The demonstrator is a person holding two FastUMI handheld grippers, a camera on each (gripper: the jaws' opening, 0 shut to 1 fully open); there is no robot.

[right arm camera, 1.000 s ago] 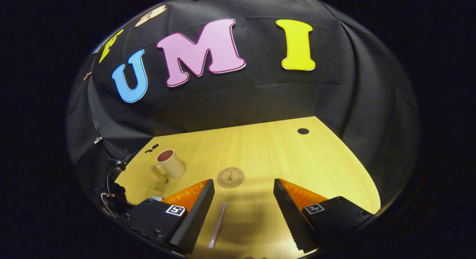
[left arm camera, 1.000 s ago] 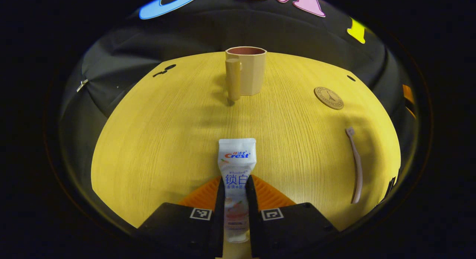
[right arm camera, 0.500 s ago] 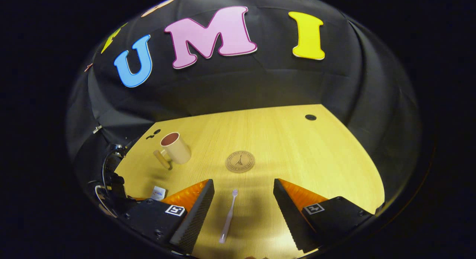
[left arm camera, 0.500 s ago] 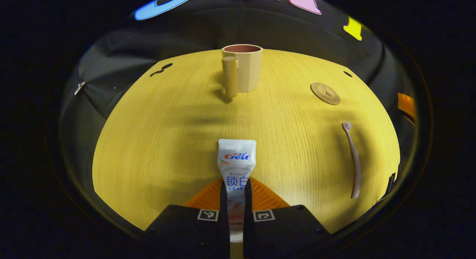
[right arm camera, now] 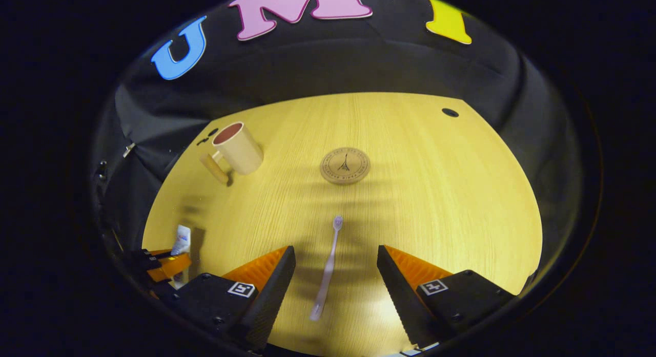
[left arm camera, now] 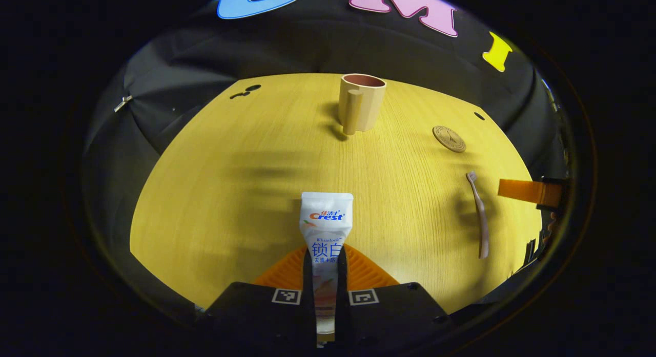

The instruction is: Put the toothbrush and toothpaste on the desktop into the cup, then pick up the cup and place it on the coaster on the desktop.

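My left gripper (left arm camera: 326, 267) is shut on the white toothpaste tube (left arm camera: 326, 218), which sticks forward from between its fingers above the wooden desk. Far ahead stands the beige cup (left arm camera: 361, 109), upright, handle towards me. The round coaster (left arm camera: 449, 138) lies to its right, and the pink toothbrush (left arm camera: 478, 213) lies flat nearer, at the right. In the right gripper view the toothbrush (right arm camera: 328, 265) lies on the desk between the spread fingers of my right gripper (right arm camera: 335, 277), which is open above it. The coaster (right arm camera: 345, 165) is beyond it, the cup (right arm camera: 236, 149) at the far left.
The yellow wooden desk (right arm camera: 435, 203) ends at black cloth on all sides. A small dark hole (right arm camera: 450, 112) sits near its far right corner. In the right gripper view the left gripper (right arm camera: 164, 265) with the tube shows at the low left edge.
The left gripper closed tight on the toothpaste tube and lifted back from the cup. The right gripper tilted down and came over the toothbrush, which now lies between its fingers.
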